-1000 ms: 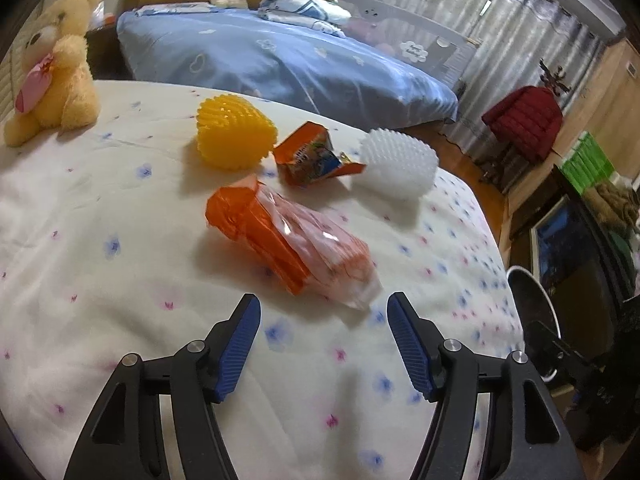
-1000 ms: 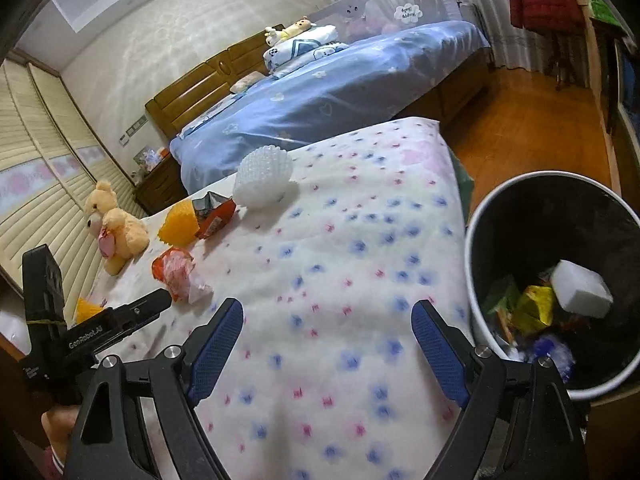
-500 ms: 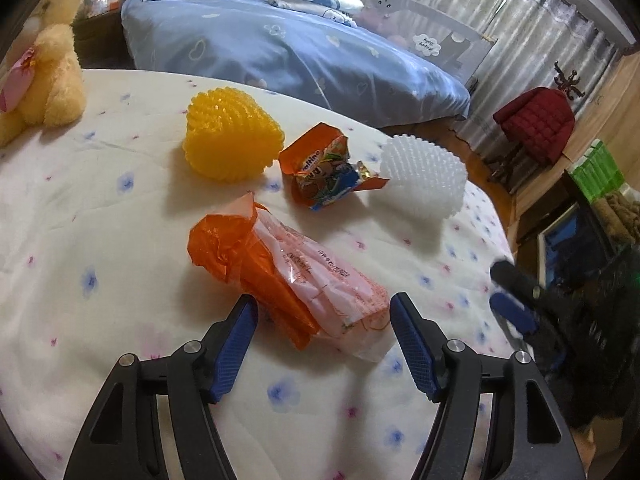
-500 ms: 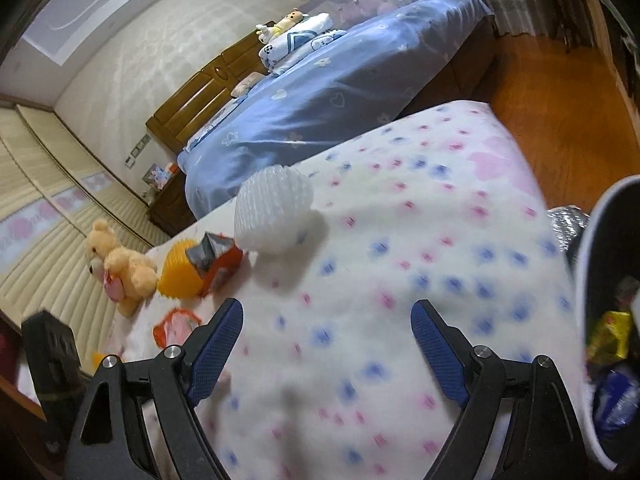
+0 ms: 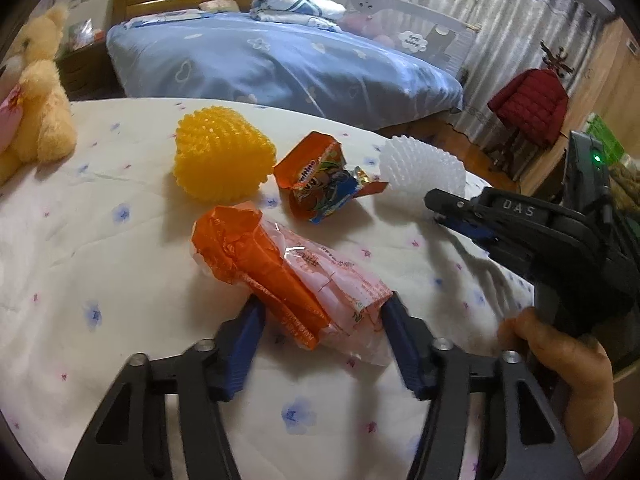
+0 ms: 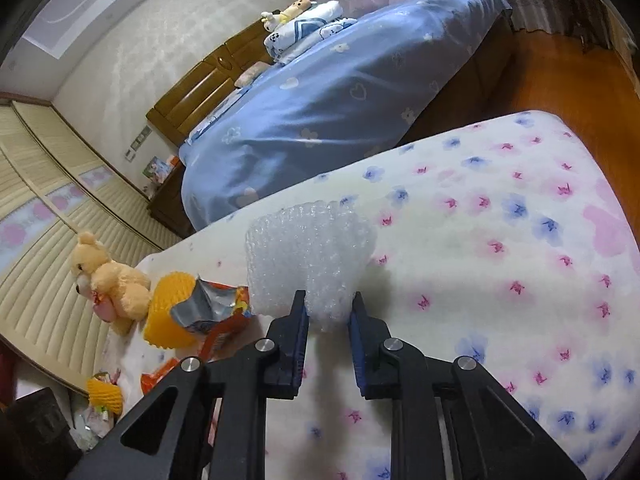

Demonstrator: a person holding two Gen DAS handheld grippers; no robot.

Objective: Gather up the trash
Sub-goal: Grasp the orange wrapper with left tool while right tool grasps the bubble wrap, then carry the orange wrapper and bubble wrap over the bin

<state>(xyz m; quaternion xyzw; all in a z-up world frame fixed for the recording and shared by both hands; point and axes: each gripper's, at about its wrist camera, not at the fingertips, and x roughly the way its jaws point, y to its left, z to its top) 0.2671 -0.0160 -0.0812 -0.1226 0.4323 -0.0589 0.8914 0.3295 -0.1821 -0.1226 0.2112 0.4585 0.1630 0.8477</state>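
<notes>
Below, both tools' jaws have just been closing: left tool [image 5: 322, 338] straddles the orange wrapper [image 5: 288, 276], right tool [image 6: 328, 326] pinches the white foam net [image 6: 310, 256].

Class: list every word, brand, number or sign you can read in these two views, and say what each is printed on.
"DAS": on the right gripper, embossed on its black body.
"Sweet Baby"-like script: white cloud sign on the bed rail, too small to be sure.
Red brand lettering: snack wrapper, crumpled, unreadable.
Red print: orange bag, too blurred to read.
</notes>
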